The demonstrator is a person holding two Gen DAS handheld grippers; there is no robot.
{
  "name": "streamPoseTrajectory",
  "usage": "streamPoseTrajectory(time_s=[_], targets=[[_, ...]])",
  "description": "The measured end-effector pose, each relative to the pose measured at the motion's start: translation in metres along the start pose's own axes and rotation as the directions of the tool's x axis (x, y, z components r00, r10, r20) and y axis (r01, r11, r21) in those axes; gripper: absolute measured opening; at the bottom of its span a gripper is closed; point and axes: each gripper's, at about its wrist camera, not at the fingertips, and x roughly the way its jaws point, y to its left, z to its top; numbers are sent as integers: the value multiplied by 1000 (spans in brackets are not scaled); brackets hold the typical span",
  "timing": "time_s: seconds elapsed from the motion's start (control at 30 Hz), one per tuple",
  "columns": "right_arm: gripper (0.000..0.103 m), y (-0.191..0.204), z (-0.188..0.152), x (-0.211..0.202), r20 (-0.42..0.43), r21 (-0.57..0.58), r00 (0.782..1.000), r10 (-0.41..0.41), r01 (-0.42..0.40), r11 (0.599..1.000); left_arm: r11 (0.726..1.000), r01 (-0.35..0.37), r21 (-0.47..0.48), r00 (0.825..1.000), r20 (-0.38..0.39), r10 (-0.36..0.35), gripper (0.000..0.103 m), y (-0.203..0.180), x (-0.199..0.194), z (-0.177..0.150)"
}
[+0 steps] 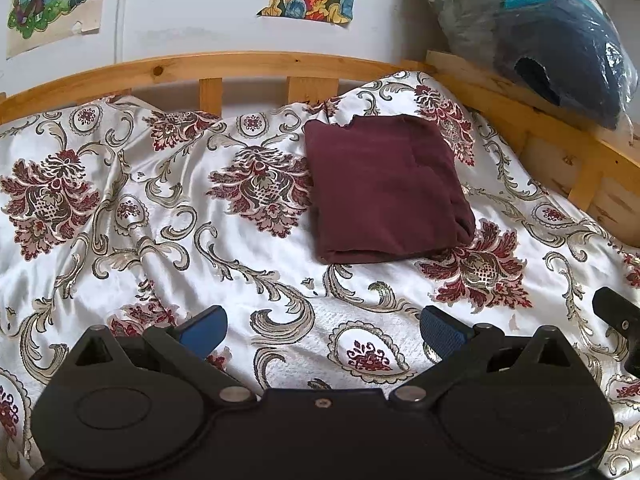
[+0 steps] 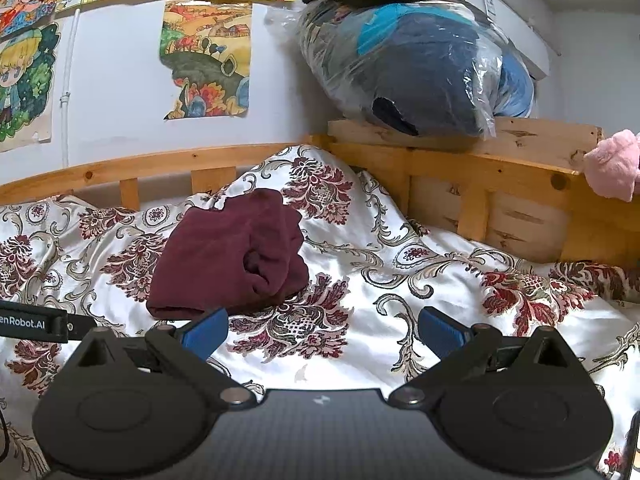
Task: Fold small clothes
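- While both tools are hovering above the bed, the maroon garment point(image 1: 384, 188) is lying folded into a compact rectangle on the floral bedspread point(image 1: 120, 200), toward the corner where the two rails of the wooden bed frame point(image 1: 248, 65) are meeting.
- The left gripper point(image 1: 323, 330) is standing with its blue-padded jaws spread wide, holding nothing, and it is sitting well short of the garment with patterned cloth showing between its fingers.
- The right gripper point(image 2: 323, 330) is likewise gaping wide and carrying nothing; from its camera the garment point(image 2: 230, 256) is lying ahead and to the left, its rolled, thicker edge facing this view, with the left finger's pad point(image 2: 206, 332) appearing just beside the garment's near corner, though whether they are touching is unclear.
- A plastic-wrapped bundle point(image 2: 416, 68) of dark and blue fabric is resting on the frame's corner ledge, and a pink plush point(image 2: 614, 164) is sitting farther right on the rail.
- Colourful drawings point(image 2: 206, 60) are hanging on the wall behind the bed.
- A black part of the other tool point(image 2: 36, 322) is poking in at the left edge of the right camera's view.
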Motion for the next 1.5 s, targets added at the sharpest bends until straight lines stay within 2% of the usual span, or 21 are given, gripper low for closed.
streamPoseTrajectory(time_s=[0.43, 1.5], targets=[[103, -1, 1, -1, 5, 3, 1000, -1, 1, 1000, 999, 18, 42, 998, 56, -21, 102, -7, -13, -2], [103, 4, 3, 2, 10, -16, 1000, 23, -23, 1000, 1000, 20, 13, 997, 69, -21, 102, -1, -17, -1]])
